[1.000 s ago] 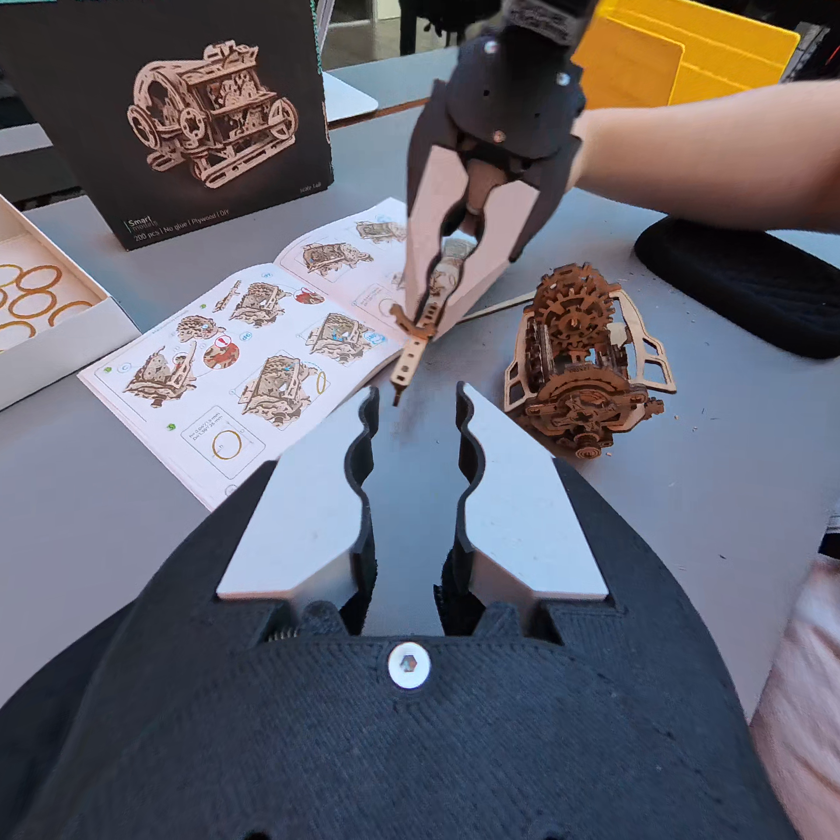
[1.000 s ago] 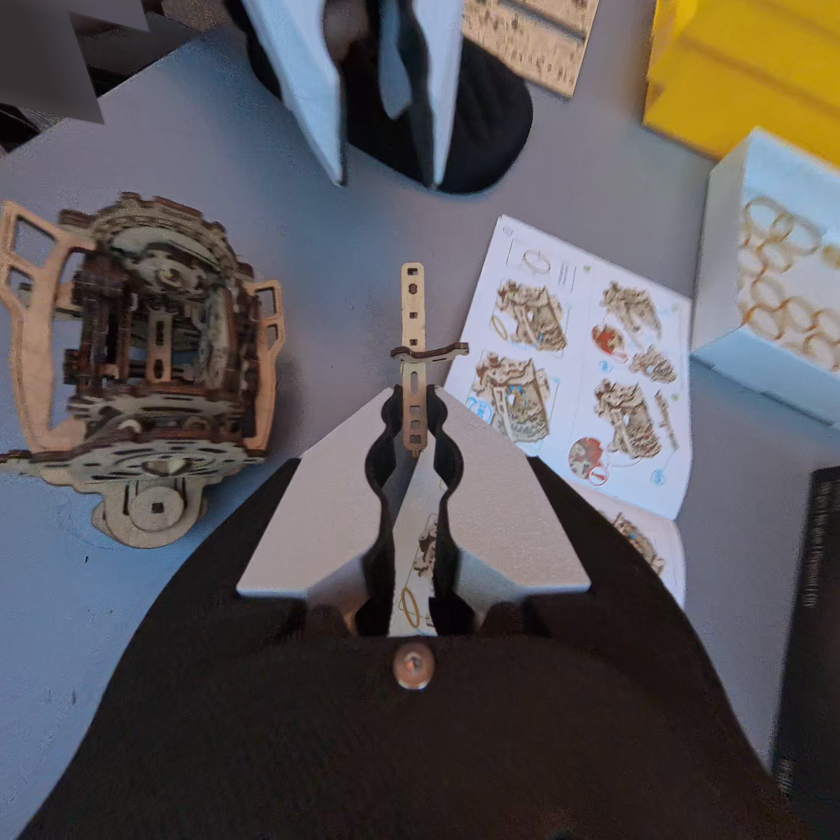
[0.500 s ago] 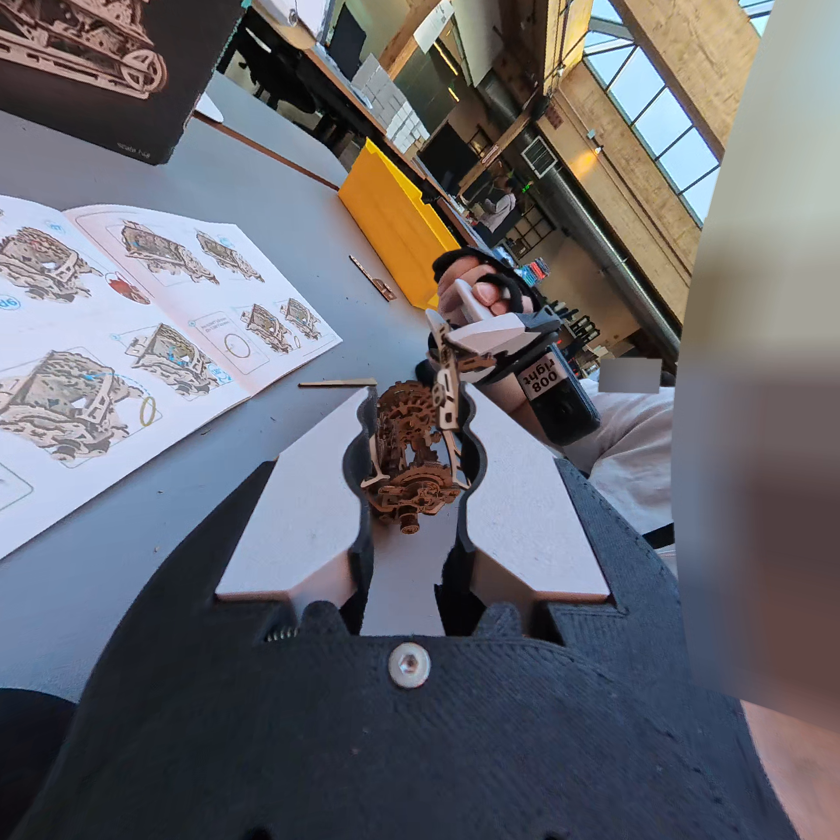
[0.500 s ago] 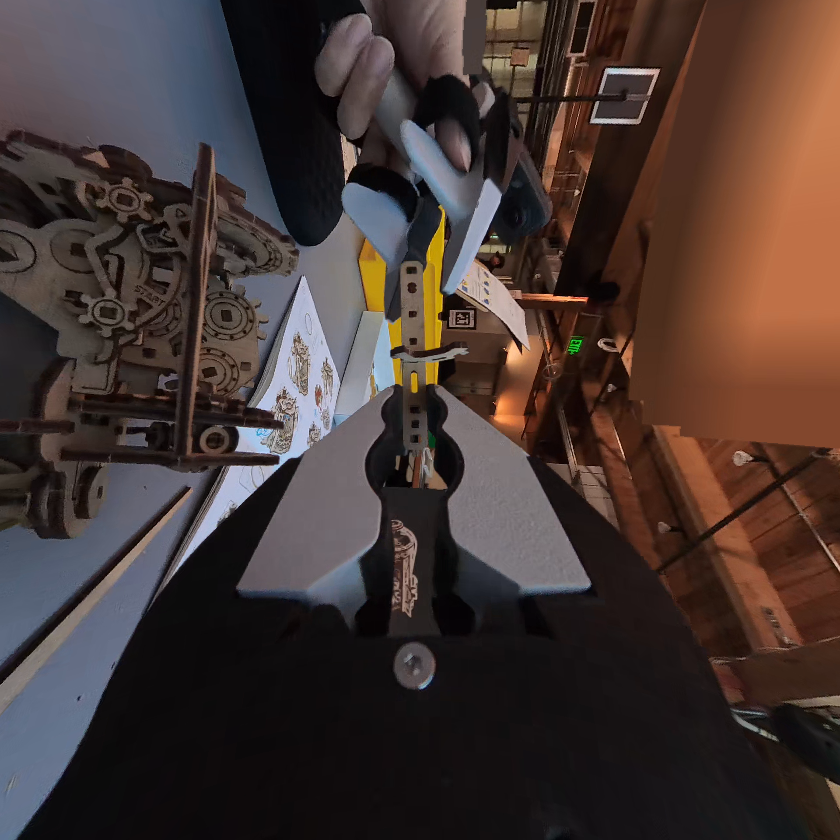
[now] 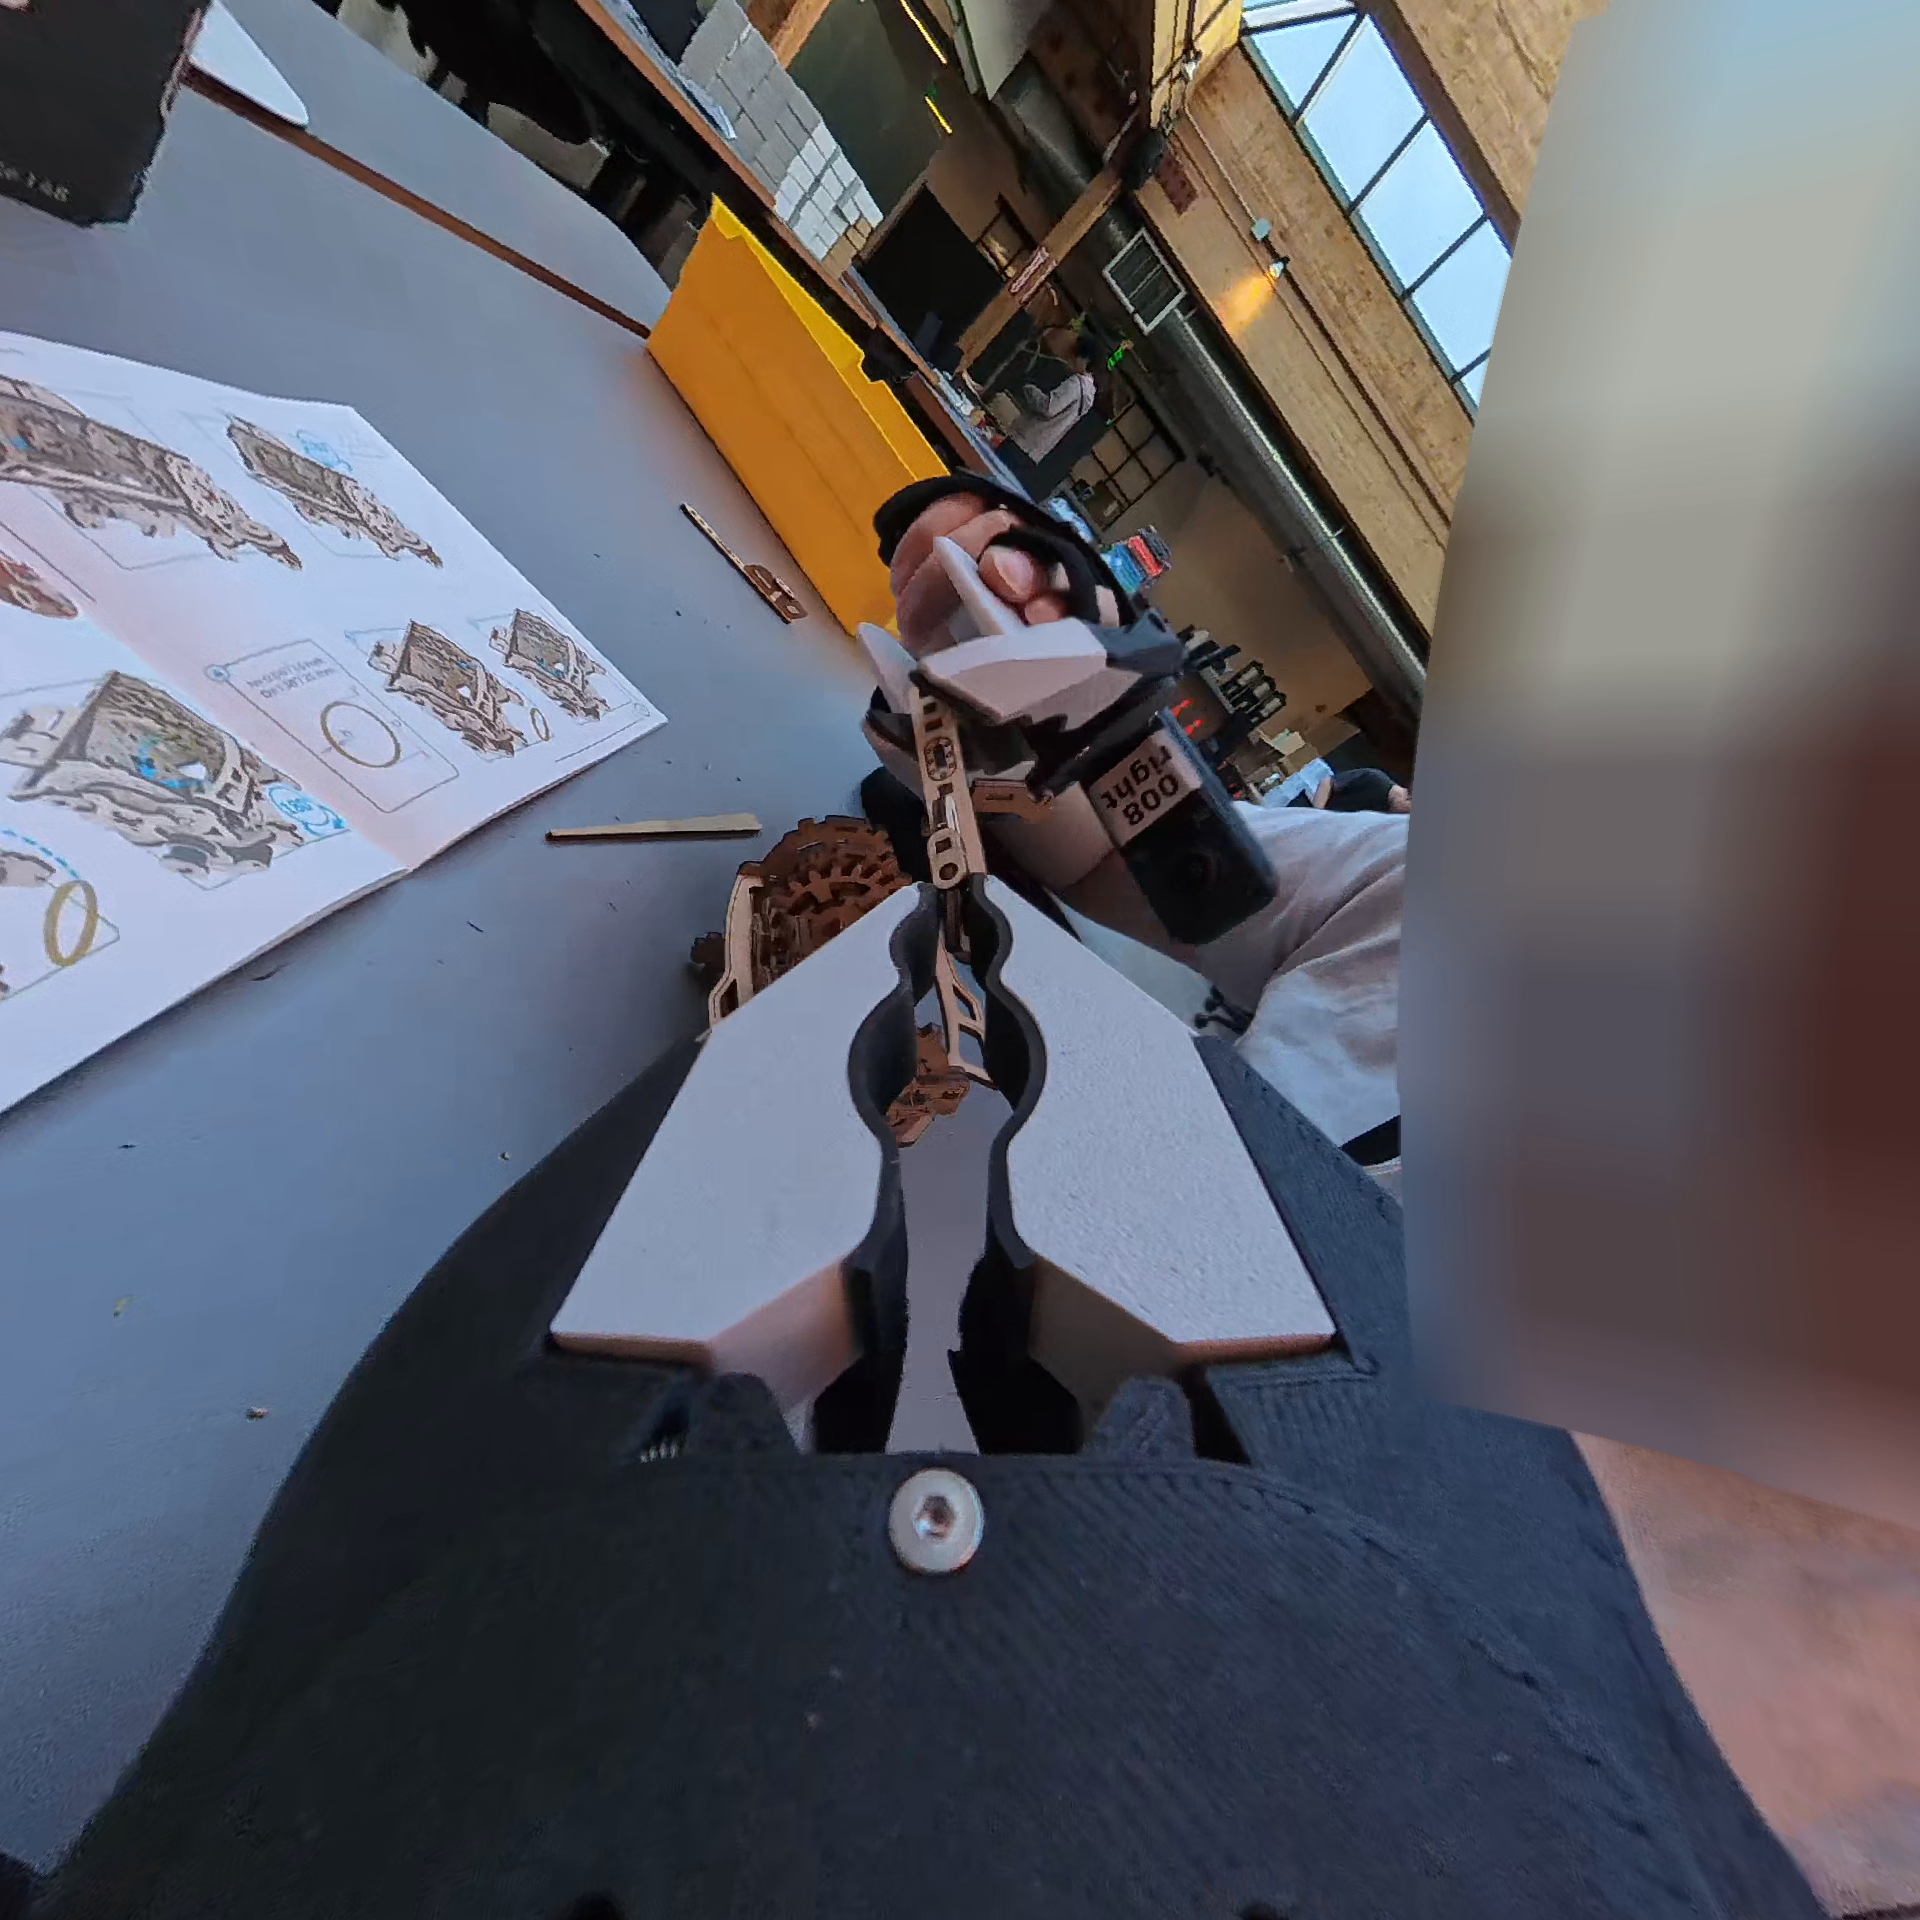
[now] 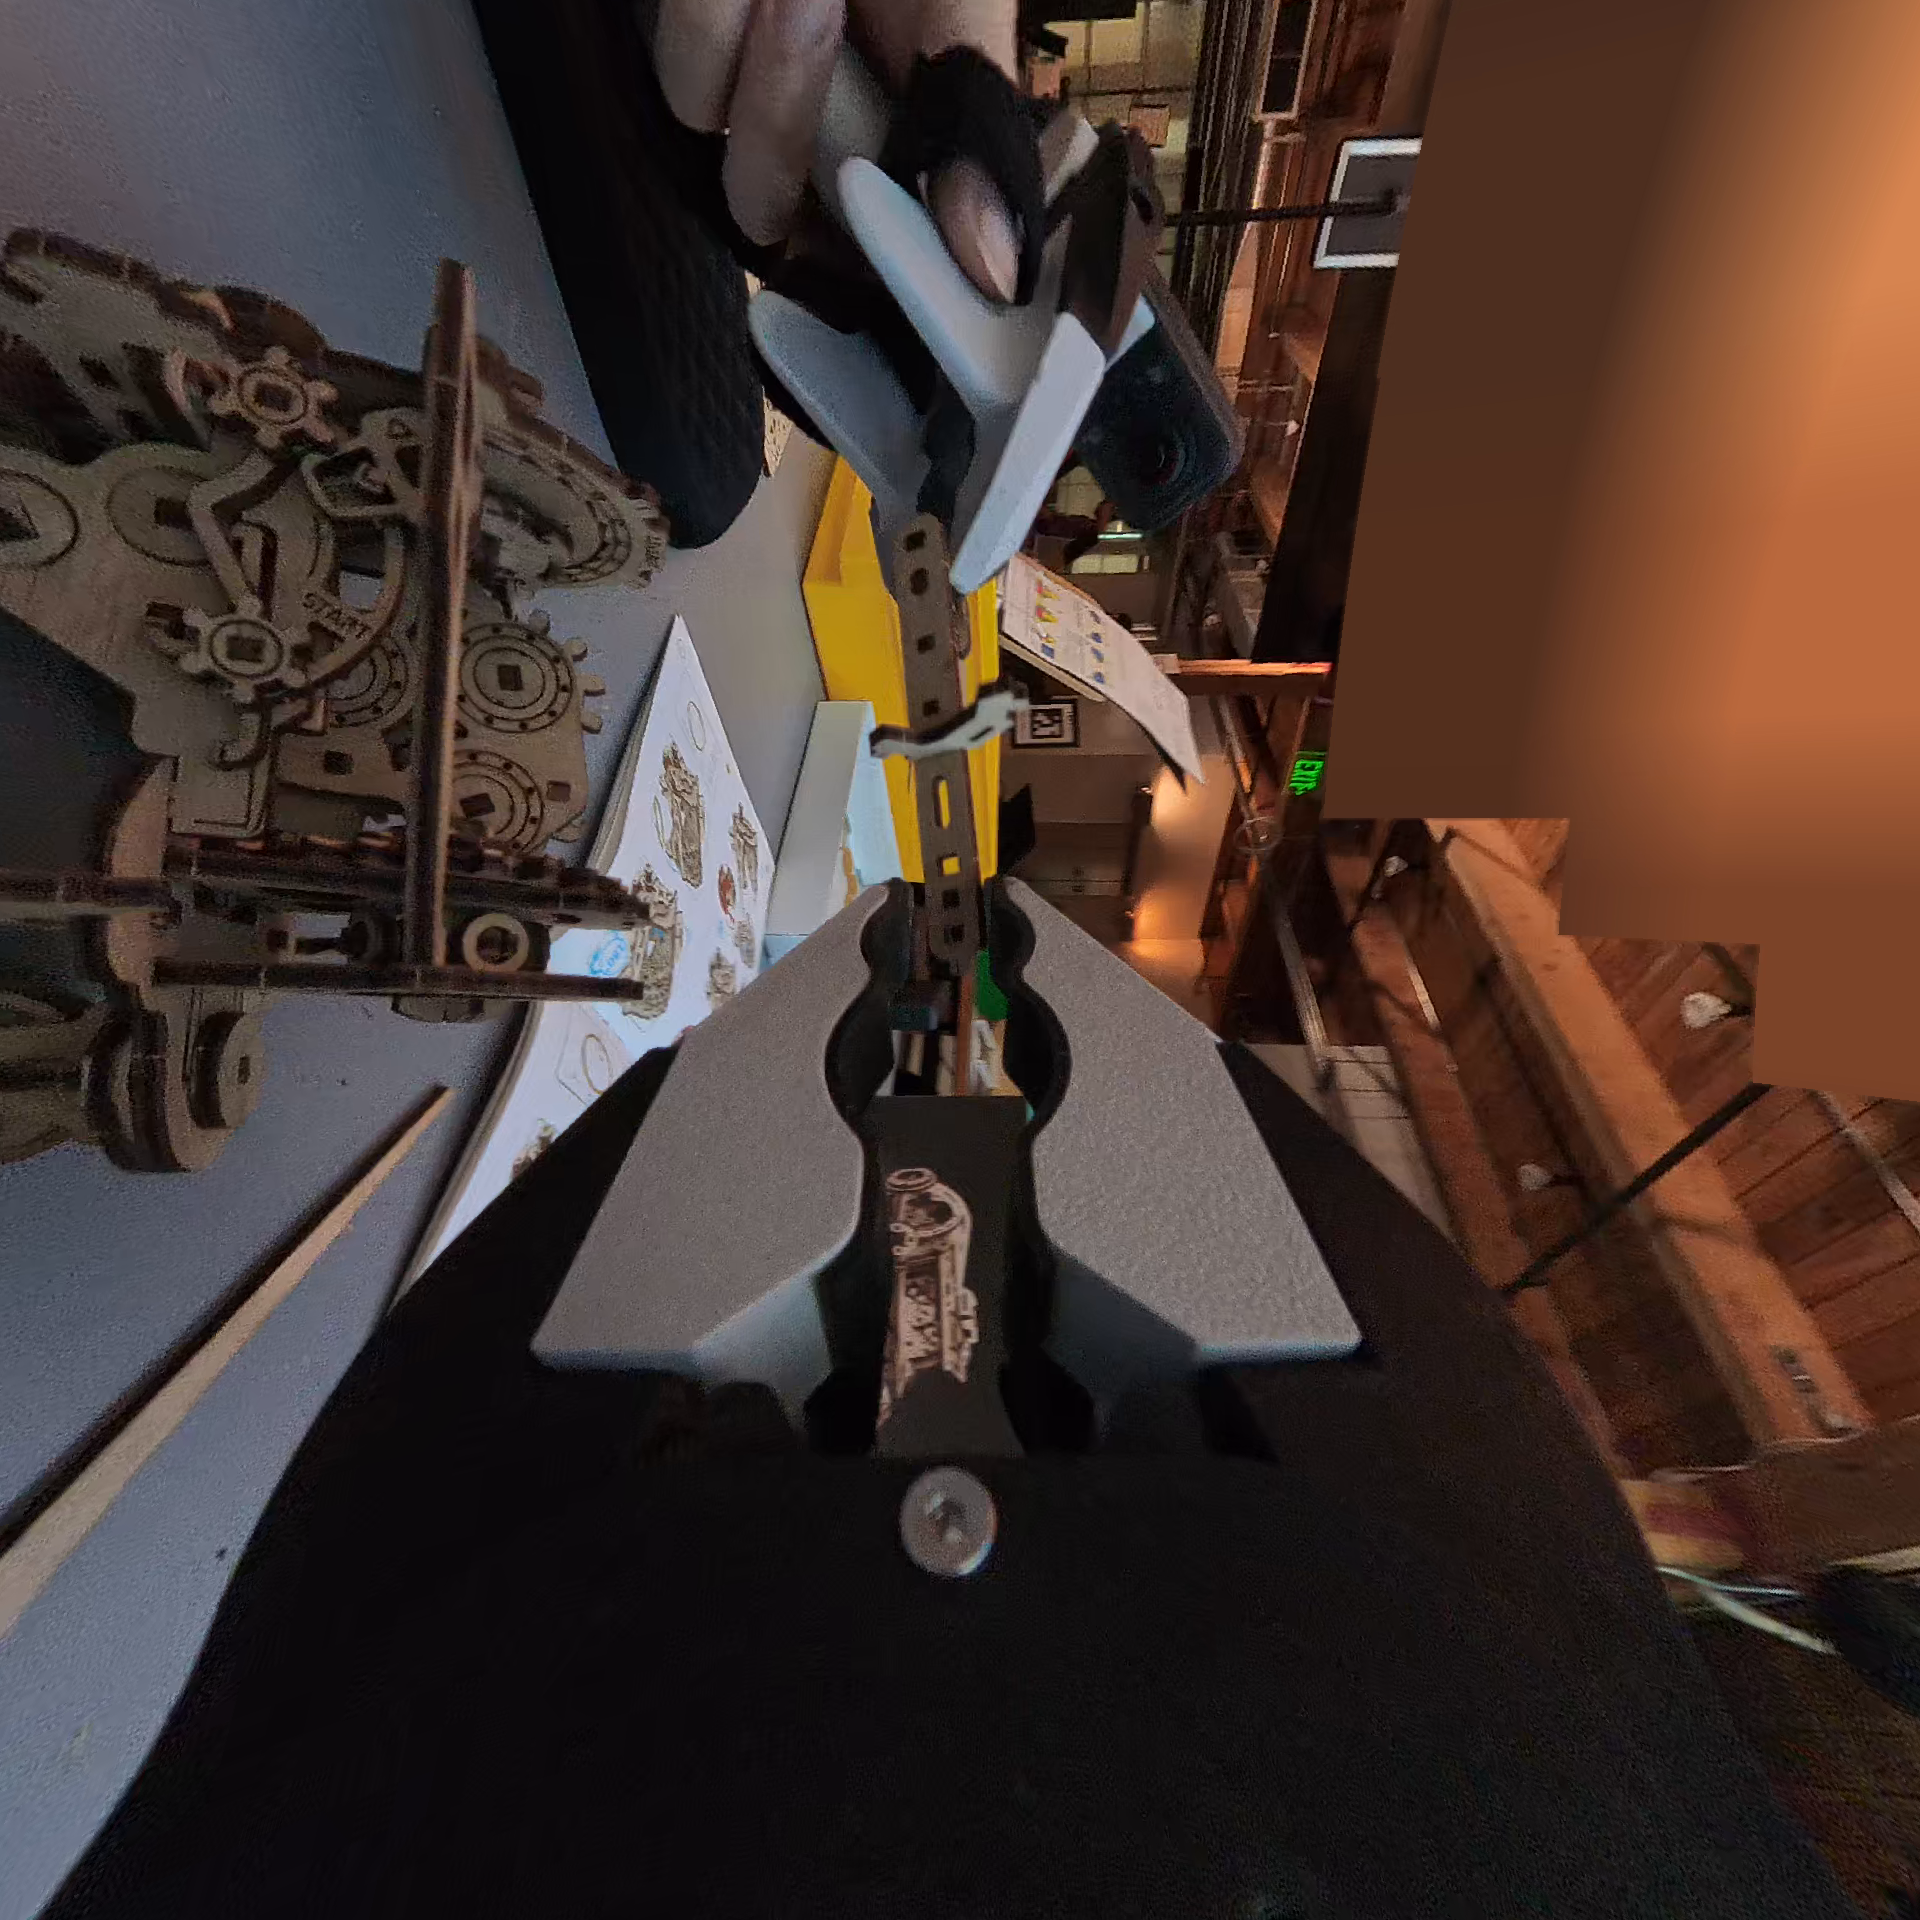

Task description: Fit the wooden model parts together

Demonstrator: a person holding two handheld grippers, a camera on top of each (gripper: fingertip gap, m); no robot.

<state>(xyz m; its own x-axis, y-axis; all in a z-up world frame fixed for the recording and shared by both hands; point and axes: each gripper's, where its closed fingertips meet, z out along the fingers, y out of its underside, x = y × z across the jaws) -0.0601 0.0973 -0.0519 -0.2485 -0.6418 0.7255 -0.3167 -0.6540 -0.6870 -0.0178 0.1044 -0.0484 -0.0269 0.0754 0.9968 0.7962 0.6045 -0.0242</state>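
Observation:
A slim wooden strip [image 5: 940, 769] with holes and a small crosspiece [image 6: 940, 727] is held in the air between both grippers. My right gripper [image 6: 943, 899] is shut on one end of it. My left gripper [image 5: 948, 899] is shut on the other end. Each gripper also shows in the other's view: the left in the right wrist view [image 6: 930, 509], the right in the left wrist view [image 5: 914, 681]. The partly built wooden gear model [image 5: 800, 914] stands on the grey table below the strip, mostly hidden behind my left fingers. It shows large in the right wrist view [image 6: 312, 675].
An open instruction booklet [image 5: 260, 675] lies left of the model. A thin wooden stick [image 5: 655, 828] lies between them. A yellow bin [image 5: 790, 416] and a small wooden part [image 5: 743, 561] are farther back. A black pad [image 6: 644, 312] lies beside the model.
Both grippers have lifted and tilted up off the table. My left gripper, open half a second ago, has closed on the free end of the strip that the right gripper holds.

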